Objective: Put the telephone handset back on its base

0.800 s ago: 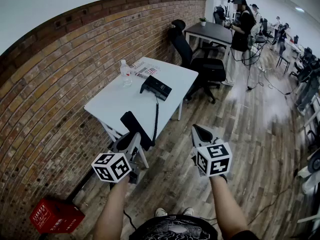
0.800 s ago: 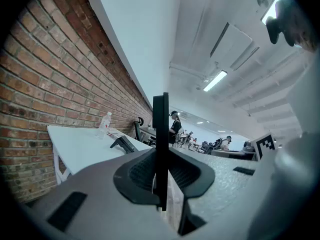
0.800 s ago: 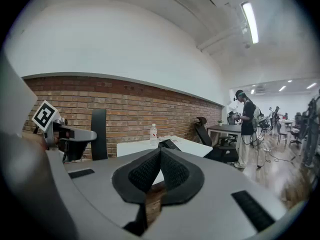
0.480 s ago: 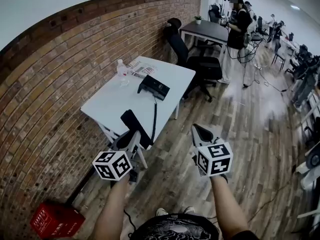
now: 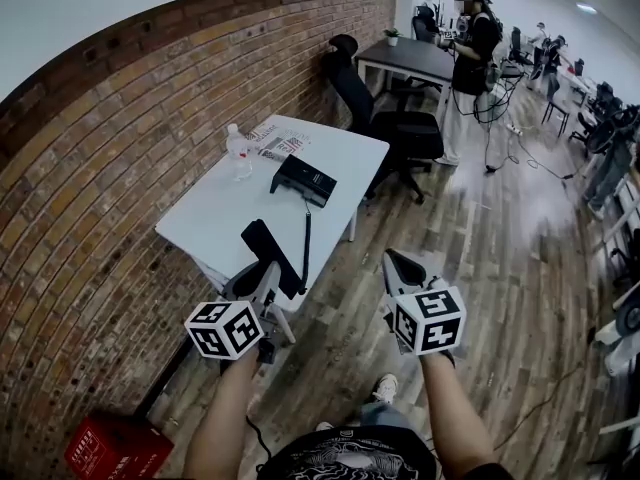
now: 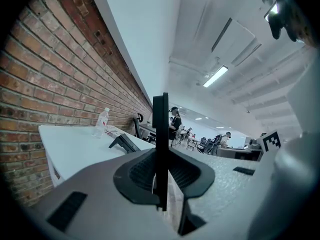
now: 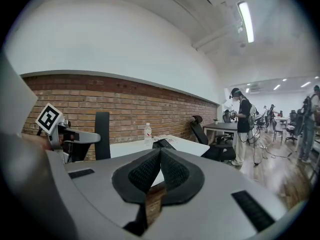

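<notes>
Telephone handset (image 6: 160,124) upright, clamped between fingers of left gripper (image 6: 161,176) | right gripper (image 7: 159,170) fingers closed together, empty | base (image 5: 304,179) well apart

A white table (image 5: 225,218) is standing alongside a brick wall (image 5: 120,138). A black telephone base (image 5: 303,179) is sitting toward its far end, near the room-side edge. A clear bottle (image 5: 237,152) is standing upright at the wall-side edge, with printed papers (image 5: 272,143) lying beyond it, by the far corner.
</notes>
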